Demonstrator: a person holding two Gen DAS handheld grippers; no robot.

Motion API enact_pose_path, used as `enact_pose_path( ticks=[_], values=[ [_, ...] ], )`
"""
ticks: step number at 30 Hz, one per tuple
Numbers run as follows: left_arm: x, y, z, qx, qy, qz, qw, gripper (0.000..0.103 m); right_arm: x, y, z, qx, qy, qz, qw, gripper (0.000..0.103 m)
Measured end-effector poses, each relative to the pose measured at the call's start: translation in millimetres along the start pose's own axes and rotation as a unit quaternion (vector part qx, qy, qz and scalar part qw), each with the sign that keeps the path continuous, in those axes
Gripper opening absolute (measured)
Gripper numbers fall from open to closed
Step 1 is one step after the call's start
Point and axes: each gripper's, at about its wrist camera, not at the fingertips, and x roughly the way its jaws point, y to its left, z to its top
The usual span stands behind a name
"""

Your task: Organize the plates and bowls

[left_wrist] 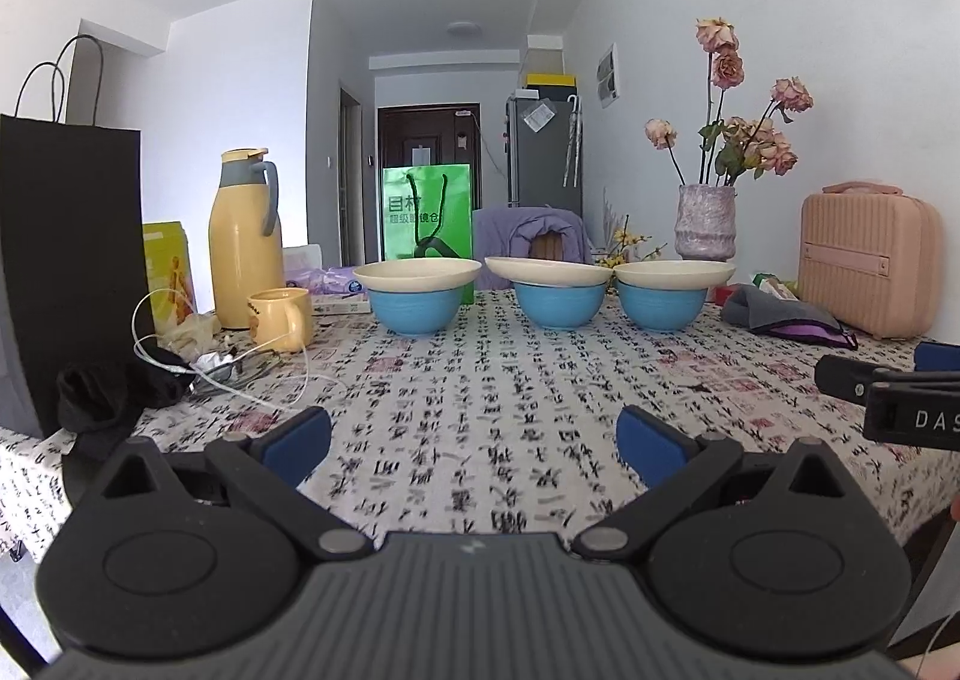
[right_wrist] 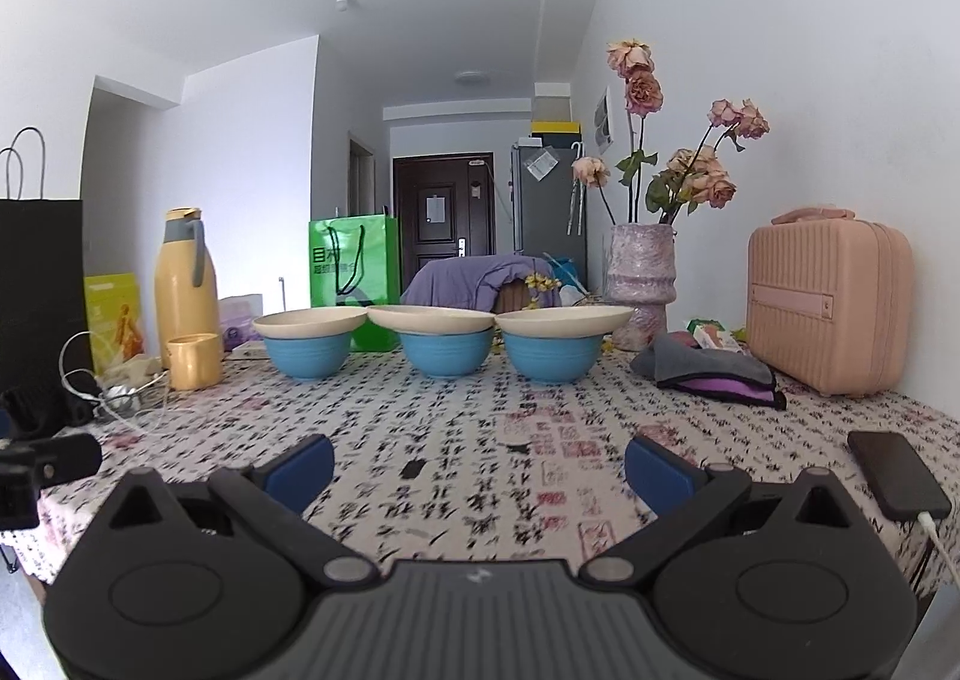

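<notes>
Across the patterned surface, seen from the left wrist, three cream plates sit one apiece atop three blue bowls in a row at the far side; they look hard, glazed, likely slippery and breakable, best pinched at a plate's overhanging rim. The left gripper hovers well short, jaws wide apart and empty.

From the right wrist, the same row shows, the middle plate slightly tilted. The right gripper likewise stands spread, holding nothing.
</notes>
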Motion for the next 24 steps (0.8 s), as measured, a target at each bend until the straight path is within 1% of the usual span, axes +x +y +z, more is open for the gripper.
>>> enact_pose_path(
  ticks=[6,12,15,19,24],
  values=[
    [37.3,-18.9,20.8,0.006,-0.016,-0.003,0.9999,0.103,35.5,-21.6,17.6,-0.007,0.003,-0.008,1.000,0.103],
    [87.4,-41.9,41.3,0.005,-0.013,-0.011,0.9998,0.103,78.7,-51.3,35.0,-0.008,0.012,-0.003,1.000,0.103],
    [119.0,-54.2,54.8,0.002,-0.007,-0.016,0.9999,0.103,110.1,-74.2,48.2,0.010,0.026,0.000,1.000,0.103],
    [168.9,-74.0,77.8,-0.006,0.014,-0.032,0.9994,0.103,154.3,-104.1,68.2,0.020,0.029,-0.003,0.999,0.103],
    [237.7,-100.1,105.0,-0.044,0.025,-0.062,0.9968,0.103,226.2,-139.0,95.5,0.019,0.045,-0.041,0.998,0.103]
  ],
)
